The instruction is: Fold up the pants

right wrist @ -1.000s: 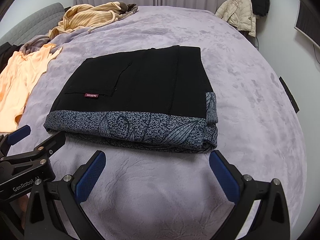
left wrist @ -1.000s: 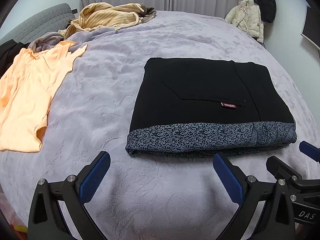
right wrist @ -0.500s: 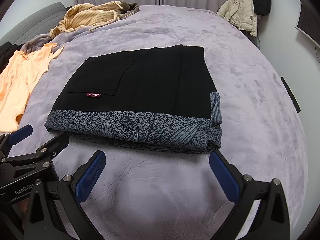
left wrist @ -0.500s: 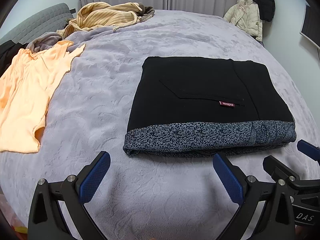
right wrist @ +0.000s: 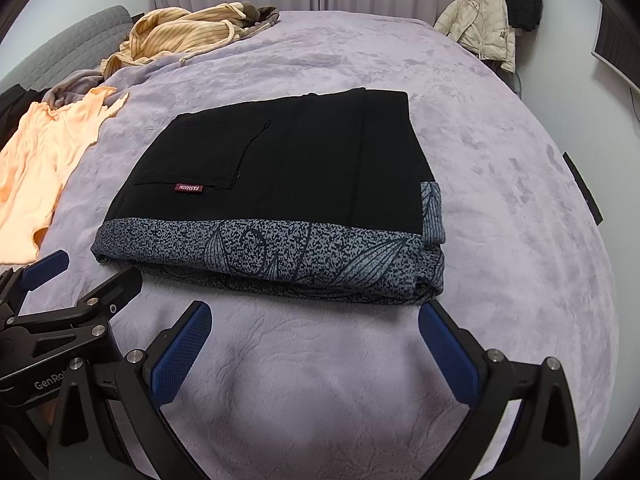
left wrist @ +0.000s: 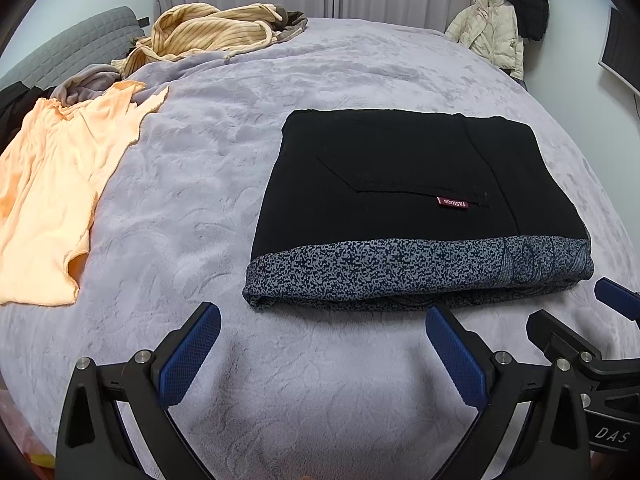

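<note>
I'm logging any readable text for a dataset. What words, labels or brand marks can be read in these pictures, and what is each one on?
"FASHION" on the small red tag sewn to the black folded pants; it reads upside down in both views.
"DAS" on the body of the right claw, cut off at the frame edge in the left wrist view.
"GenRo", cut off, on the body of the left claw in the right wrist view.
No other text shows.
</note>
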Action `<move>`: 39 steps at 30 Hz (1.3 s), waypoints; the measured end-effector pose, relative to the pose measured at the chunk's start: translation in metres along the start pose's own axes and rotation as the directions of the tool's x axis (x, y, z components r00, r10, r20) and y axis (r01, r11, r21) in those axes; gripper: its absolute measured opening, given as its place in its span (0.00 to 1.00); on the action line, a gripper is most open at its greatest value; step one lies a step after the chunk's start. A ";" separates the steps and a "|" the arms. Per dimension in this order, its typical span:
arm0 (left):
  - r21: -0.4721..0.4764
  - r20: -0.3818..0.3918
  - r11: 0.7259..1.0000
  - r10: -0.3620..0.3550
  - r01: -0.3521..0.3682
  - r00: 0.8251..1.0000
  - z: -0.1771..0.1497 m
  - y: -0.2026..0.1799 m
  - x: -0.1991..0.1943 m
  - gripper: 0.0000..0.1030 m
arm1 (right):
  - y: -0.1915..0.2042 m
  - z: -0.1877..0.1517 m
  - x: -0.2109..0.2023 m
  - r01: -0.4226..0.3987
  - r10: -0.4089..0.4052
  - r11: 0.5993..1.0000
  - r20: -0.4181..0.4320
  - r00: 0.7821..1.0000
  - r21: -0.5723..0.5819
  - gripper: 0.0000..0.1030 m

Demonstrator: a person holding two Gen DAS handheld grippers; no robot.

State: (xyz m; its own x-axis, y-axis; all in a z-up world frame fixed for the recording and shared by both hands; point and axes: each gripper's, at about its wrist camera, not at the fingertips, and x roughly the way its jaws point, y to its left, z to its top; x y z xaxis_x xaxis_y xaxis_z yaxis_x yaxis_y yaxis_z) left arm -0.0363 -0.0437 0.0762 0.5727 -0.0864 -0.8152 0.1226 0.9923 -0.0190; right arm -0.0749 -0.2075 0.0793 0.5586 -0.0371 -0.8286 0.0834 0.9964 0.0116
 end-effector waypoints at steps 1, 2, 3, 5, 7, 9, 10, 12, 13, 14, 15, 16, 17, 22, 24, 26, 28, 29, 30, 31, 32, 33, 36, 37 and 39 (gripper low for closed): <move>-0.001 0.000 1.000 -0.001 0.001 1.000 0.000 0.000 0.000 1.00 | 0.000 0.000 0.000 -0.001 0.001 1.000 0.000 1.000 0.000 1.00; 0.000 -0.001 1.000 -0.002 0.002 1.000 0.000 0.001 0.000 1.00 | 0.000 0.000 0.000 -0.003 0.003 1.000 0.002 1.000 -0.002 1.00; 0.000 0.000 1.000 -0.001 0.001 1.000 0.000 0.001 0.000 1.00 | 0.000 0.000 0.000 -0.003 0.003 1.000 0.002 1.000 -0.002 1.00; 0.001 0.000 1.000 -0.002 0.002 1.000 0.000 0.002 0.000 1.00 | 0.000 -0.001 0.000 -0.004 0.004 1.000 0.002 1.000 -0.002 1.00; 0.003 0.000 1.000 -0.002 0.002 1.000 0.000 0.001 0.000 1.00 | 0.000 -0.001 0.000 -0.004 0.004 1.000 0.002 1.000 -0.001 1.00; 0.001 0.001 1.000 -0.002 0.002 1.000 0.000 0.001 0.000 1.00 | 0.000 -0.001 0.000 -0.005 0.005 1.000 0.002 1.000 -0.002 1.00; -0.001 0.000 1.000 -0.003 0.003 1.000 0.000 0.001 0.000 1.00 | 0.000 -0.001 0.000 -0.004 0.004 1.000 0.004 1.000 -0.003 1.00; 0.001 0.000 1.000 -0.003 0.003 1.000 0.000 0.001 0.000 1.00 | 0.000 -0.002 -0.001 -0.002 0.002 1.000 0.006 1.000 -0.004 1.00; 0.001 0.000 1.000 -0.003 0.003 1.000 0.000 0.001 0.000 1.00 | 0.001 -0.002 -0.001 0.000 0.000 1.000 0.007 1.000 -0.005 1.00; 0.001 0.000 1.000 -0.003 0.003 1.000 0.000 0.001 0.000 1.00 | 0.001 -0.003 -0.001 0.001 -0.001 1.000 0.008 1.000 -0.005 1.00; 0.001 0.000 1.000 -0.001 0.001 1.000 0.000 0.000 0.000 1.00 | 0.001 -0.003 -0.002 0.001 -0.001 1.000 0.009 1.000 -0.006 1.00; 0.001 0.001 1.000 0.001 -0.001 1.000 0.000 0.001 0.000 1.00 | 0.001 -0.003 -0.002 0.001 -0.001 1.000 0.010 1.000 -0.007 1.00; 0.003 0.001 1.000 0.002 -0.002 1.000 0.000 0.001 -0.001 1.00 | 0.001 -0.003 -0.002 0.001 -0.001 1.000 0.010 1.000 -0.007 1.00; 0.005 0.003 1.000 0.007 -0.007 1.000 0.001 0.001 -0.001 1.00 | 0.001 -0.003 -0.002 0.002 -0.002 1.000 0.009 1.000 -0.011 1.00; 0.006 0.005 1.000 0.005 -0.005 1.000 0.001 0.001 -0.002 1.00 | 0.002 -0.003 -0.003 0.002 -0.002 1.000 0.009 1.000 -0.014 1.00; 0.008 0.005 1.000 0.006 -0.006 1.000 0.001 0.001 -0.002 1.00 | 0.002 -0.004 -0.004 0.003 -0.003 1.000 0.009 1.000 -0.013 1.00; 0.011 0.007 1.000 0.009 -0.009 1.000 0.001 0.001 -0.002 1.00 | 0.002 -0.004 -0.003 0.002 -0.002 1.000 0.009 1.000 -0.013 1.00; 0.011 0.008 1.000 0.010 -0.010 1.000 0.001 0.001 -0.003 1.00 | 0.002 -0.004 -0.003 0.001 -0.001 1.000 0.009 1.000 -0.012 1.00; 0.012 0.009 1.000 0.010 -0.010 1.000 0.001 0.001 -0.003 1.00 | 0.003 -0.004 -0.003 0.001 -0.001 1.000 0.010 1.000 -0.012 1.00; 0.012 0.009 1.000 0.010 -0.010 1.000 0.001 0.000 -0.003 1.00 | 0.003 -0.004 -0.003 0.002 -0.002 1.000 0.009 1.000 -0.012 1.00; 0.012 0.009 1.000 0.009 -0.010 1.000 0.001 0.000 -0.003 1.00 | 0.002 -0.003 -0.003 0.003 -0.003 1.000 0.009 1.000 -0.014 1.00; 0.011 0.007 1.000 0.008 -0.008 1.000 0.001 0.001 -0.003 1.00 | 0.003 -0.004 -0.003 0.004 -0.004 1.000 0.009 1.000 -0.015 1.00; 0.011 0.006 1.000 0.007 -0.007 1.000 0.002 0.001 -0.003 1.00 | 0.003 -0.004 -0.003 0.003 -0.003 1.000 0.008 1.000 -0.013 1.00; 0.011 0.007 1.000 0.007 -0.007 1.000 0.002 0.001 -0.003 1.00 | 0.003 -0.004 -0.003 0.003 -0.003 1.000 0.008 1.000 -0.013 1.00; 0.011 0.006 1.000 0.006 -0.007 1.000 0.002 0.001 -0.003 1.00 | 0.004 -0.003 -0.005 0.006 -0.006 1.000 0.009 1.000 -0.015 1.00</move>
State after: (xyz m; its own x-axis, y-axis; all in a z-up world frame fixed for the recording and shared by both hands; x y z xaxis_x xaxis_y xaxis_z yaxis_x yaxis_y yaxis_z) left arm -0.0367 -0.0430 0.0794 0.5785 -0.0805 -0.8117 0.1281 0.9917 -0.0071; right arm -0.0800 -0.2034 0.0811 0.5654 -0.0436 -0.8237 0.0741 0.9973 -0.0020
